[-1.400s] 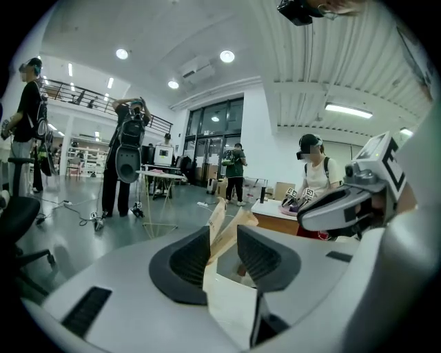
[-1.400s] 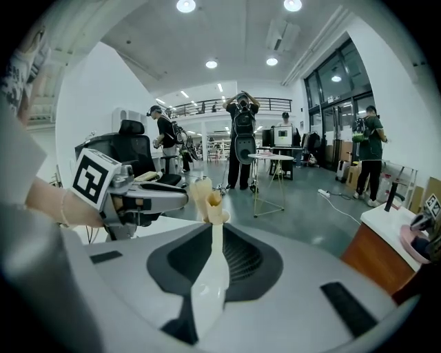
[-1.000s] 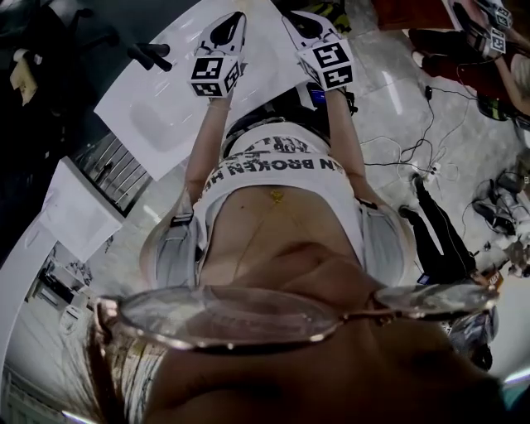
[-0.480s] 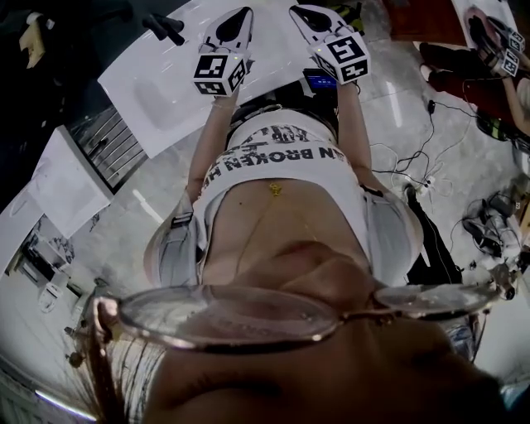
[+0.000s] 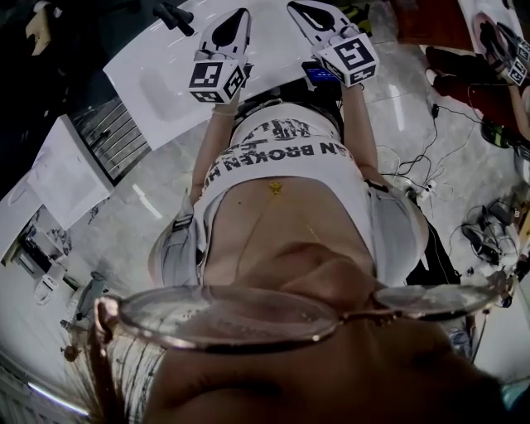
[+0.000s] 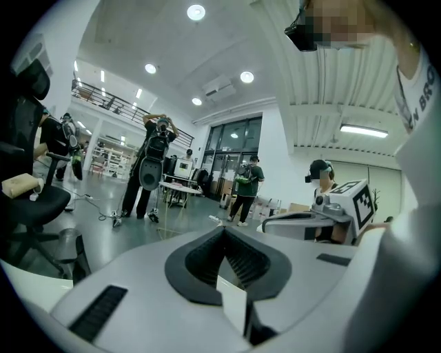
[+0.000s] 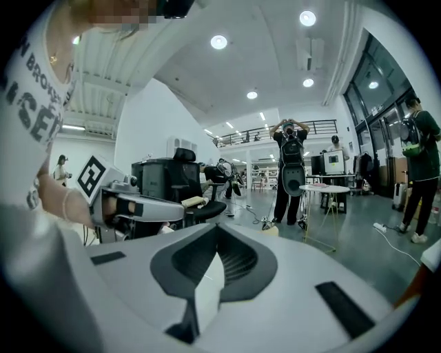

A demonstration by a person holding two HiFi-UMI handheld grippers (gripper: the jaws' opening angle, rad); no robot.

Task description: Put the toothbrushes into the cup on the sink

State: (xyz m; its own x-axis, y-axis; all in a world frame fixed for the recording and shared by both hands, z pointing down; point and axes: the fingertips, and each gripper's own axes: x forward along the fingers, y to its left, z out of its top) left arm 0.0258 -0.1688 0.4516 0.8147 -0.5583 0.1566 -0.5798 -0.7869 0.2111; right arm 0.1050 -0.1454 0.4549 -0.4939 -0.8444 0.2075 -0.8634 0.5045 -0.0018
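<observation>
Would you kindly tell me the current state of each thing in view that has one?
left gripper, shut, nothing between its jaws
right gripper, shut, nothing between its jaws
ceiling lights, on
small screen at the person's waist, lit blue
toothbrushes and cup, not in view

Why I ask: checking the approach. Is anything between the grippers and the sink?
Nothing visible. Both the left gripper and right gripper, shut and empty, hang over the sink. No toothbrush or cup shows.
</observation>
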